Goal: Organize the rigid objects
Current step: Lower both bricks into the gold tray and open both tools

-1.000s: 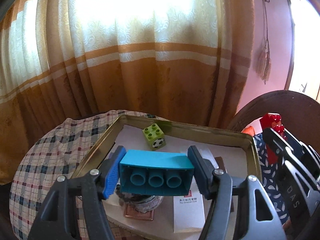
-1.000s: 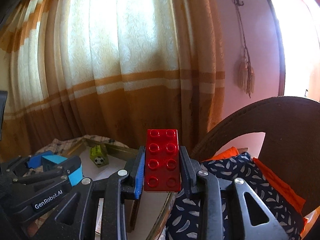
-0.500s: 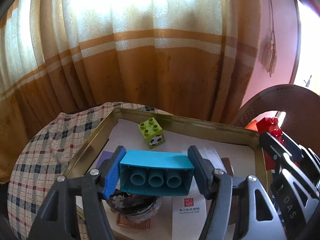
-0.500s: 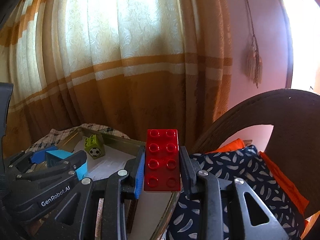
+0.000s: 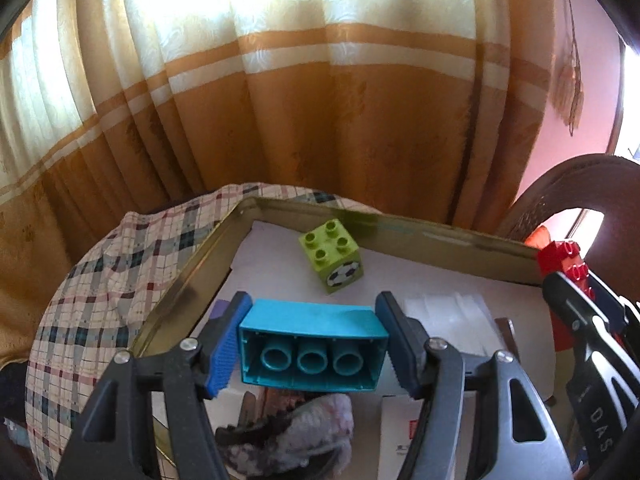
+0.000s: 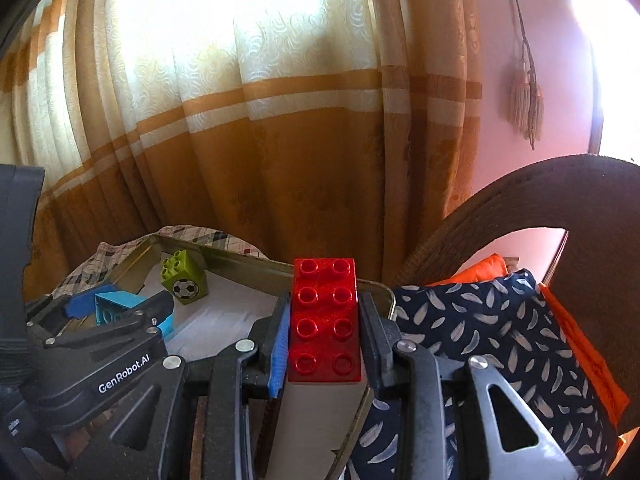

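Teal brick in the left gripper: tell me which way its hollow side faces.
Toward the camera. The teal brick, clamped in the left gripper, shows three round tubes inside its hollow underside; its studs are hidden.

I have the left hand-held gripper (image 5: 314,354) over the near part of the tray (image 5: 188,280), a long brick (image 5: 314,356) clamped between its pads. A cube brick (image 5: 332,256) sits in the tray's far part, near the back wall. The right hand-held gripper (image 6: 324,332) holds an eight-stud brick (image 6: 324,320) over the tray's right rim, beside a cushion (image 6: 480,340) further right. A curtain (image 5: 320,120) hangs behind.
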Demonstrator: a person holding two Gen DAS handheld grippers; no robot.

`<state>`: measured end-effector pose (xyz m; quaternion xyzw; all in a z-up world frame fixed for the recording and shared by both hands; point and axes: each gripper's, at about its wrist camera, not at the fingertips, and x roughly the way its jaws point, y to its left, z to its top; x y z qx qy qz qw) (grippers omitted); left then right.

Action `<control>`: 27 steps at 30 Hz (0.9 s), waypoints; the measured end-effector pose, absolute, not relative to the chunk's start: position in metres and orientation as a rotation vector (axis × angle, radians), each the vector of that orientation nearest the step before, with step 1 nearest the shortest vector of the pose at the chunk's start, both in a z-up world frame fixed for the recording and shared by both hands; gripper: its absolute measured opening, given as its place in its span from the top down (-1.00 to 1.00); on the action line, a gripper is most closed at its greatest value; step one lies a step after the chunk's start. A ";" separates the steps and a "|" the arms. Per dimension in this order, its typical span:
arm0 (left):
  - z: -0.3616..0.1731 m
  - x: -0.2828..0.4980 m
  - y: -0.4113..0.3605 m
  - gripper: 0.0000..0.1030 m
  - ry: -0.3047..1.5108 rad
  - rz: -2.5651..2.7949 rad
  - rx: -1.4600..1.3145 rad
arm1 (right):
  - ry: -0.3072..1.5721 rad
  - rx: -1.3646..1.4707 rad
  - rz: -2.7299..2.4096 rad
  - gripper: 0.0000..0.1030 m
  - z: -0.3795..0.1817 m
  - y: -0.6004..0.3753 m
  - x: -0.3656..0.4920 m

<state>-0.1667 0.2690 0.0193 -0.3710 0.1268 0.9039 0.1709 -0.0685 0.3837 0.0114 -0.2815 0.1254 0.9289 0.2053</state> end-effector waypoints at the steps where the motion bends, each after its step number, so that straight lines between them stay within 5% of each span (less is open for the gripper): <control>1: 0.017 -0.168 0.268 -0.25 0.355 2.565 -1.065 | 0.353 -0.793 2.591 0.33 0.011 0.383 -0.069; 7: 0.011 -0.173 0.266 -0.27 0.359 2.574 -1.103 | 0.381 -0.842 2.625 0.30 0.008 0.384 -0.078; 8: 0.012 -0.173 0.265 -0.40 0.354 2.571 -1.109 | 0.402 -0.835 2.647 0.22 0.009 0.386 -0.078; 10: 0.016 -0.169 0.265 -0.66 0.347 2.558 -1.094 | 0.437 -0.829 2.665 -0.33 0.010 0.389 -0.076; 11: 0.018 -0.166 0.266 -0.92 0.354 2.558 -1.073 | 0.457 -0.805 2.676 -0.42 0.012 0.389 -0.072; 12: 0.021 -0.163 0.267 -0.99 0.371 2.573 -1.040 | 0.476 -0.771 2.683 -0.50 0.014 0.390 -0.068; 27: 0.029 -0.131 0.253 -0.99 0.392 2.578 -0.896 | 0.688 -0.526 2.574 -0.62 0.026 0.374 -0.018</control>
